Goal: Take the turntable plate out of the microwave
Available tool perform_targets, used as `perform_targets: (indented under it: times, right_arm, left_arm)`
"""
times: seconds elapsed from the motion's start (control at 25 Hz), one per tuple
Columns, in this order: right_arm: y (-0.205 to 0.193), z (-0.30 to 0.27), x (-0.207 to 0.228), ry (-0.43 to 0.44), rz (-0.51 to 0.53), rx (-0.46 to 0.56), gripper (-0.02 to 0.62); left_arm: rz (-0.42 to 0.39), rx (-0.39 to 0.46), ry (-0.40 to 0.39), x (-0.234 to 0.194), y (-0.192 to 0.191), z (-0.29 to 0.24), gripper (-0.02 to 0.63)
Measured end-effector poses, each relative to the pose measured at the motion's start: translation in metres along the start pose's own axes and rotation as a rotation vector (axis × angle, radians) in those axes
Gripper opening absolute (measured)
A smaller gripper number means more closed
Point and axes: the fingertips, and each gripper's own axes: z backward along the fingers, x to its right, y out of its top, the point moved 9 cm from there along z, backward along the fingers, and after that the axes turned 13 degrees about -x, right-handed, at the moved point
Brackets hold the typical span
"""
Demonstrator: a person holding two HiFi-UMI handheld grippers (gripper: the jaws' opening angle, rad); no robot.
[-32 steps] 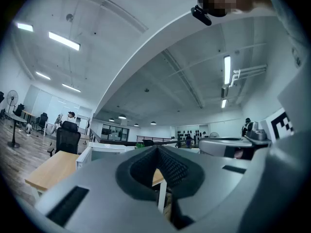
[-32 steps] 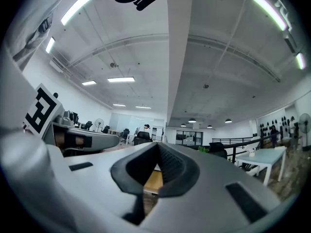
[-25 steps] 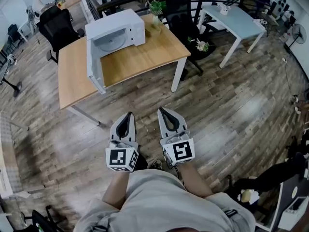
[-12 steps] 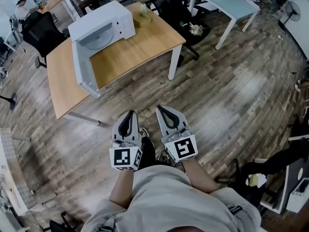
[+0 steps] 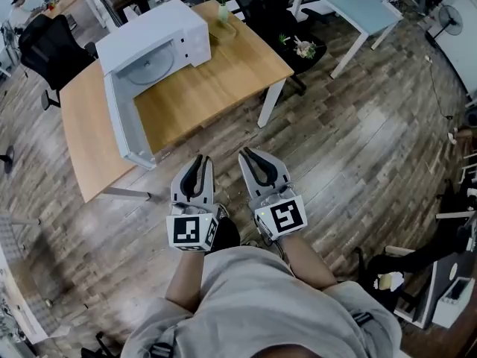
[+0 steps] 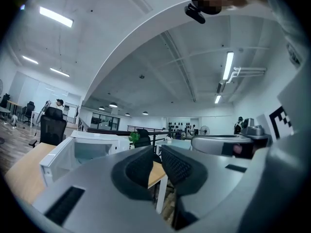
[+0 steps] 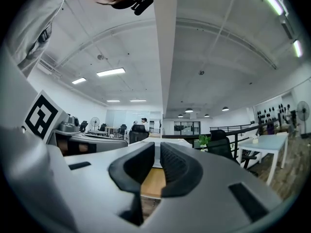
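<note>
We hold both forearms (image 5: 184, 278) straight out from the body, side by side above the wood-plank floor (image 5: 358, 148), with each gripper level and pointing toward the far table. The left gripper (image 5: 198, 159) has its jaws a narrow way apart, having just been opening, and nothing sits between them. The right gripper (image 5: 247, 155) is the same: a slim gap, just opened, and empty. The round pale turntable plate (image 5: 153, 64), possibly glass though the view is too small to tell, lies inside the white box-shaped microwave (image 5: 160, 24). Its door (image 5: 123, 129) is swung open toward us on the left. The microwave stands on the far left of the light wooden table (image 5: 223, 77), well apart from both grippers.
</note>
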Motion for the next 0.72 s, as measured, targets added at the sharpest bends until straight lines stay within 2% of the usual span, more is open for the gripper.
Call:
perform_targets:
  times: [0.44,0.72]
  right_arm:
    - [0.015,-0.111,0.008,0.005,-0.013,-0.014,0.052]
    - [0.023,-0.150,0.002,-0.005,-0.036,-0.001,0.060]
  left_arm:
    - [0.000,-0.021,-0.015,-0.086,0.023,-0.063,0.064]
    - [-0.022,-0.029,-0.055,-0.115,0.035,-0.083,0.064]
